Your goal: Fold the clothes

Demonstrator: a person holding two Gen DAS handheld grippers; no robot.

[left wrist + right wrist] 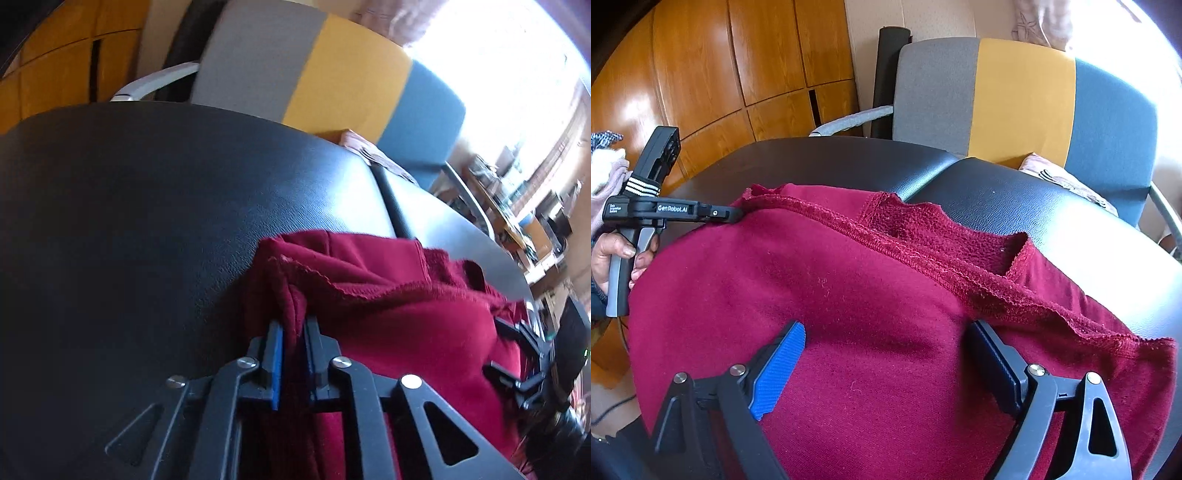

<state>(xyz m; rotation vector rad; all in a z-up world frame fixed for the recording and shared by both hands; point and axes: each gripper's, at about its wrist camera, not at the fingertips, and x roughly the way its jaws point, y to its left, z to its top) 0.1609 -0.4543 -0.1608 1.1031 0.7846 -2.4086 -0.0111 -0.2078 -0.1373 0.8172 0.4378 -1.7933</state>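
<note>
The right gripper (886,363), nearest the lens, hangs with its jaws spread wide over the dark red fleece garment (849,295), clasping nothing. The garment lies spread on the black leather-textured desk (1052,206), its hemmed edge running across the far side. The left gripper (294,354) has its jaws clamped on a bunched corner of that edge. To fold well, the right should probably pinch the opposite corner of the same edge, so both corners travel level and the fold stays square.
</note>
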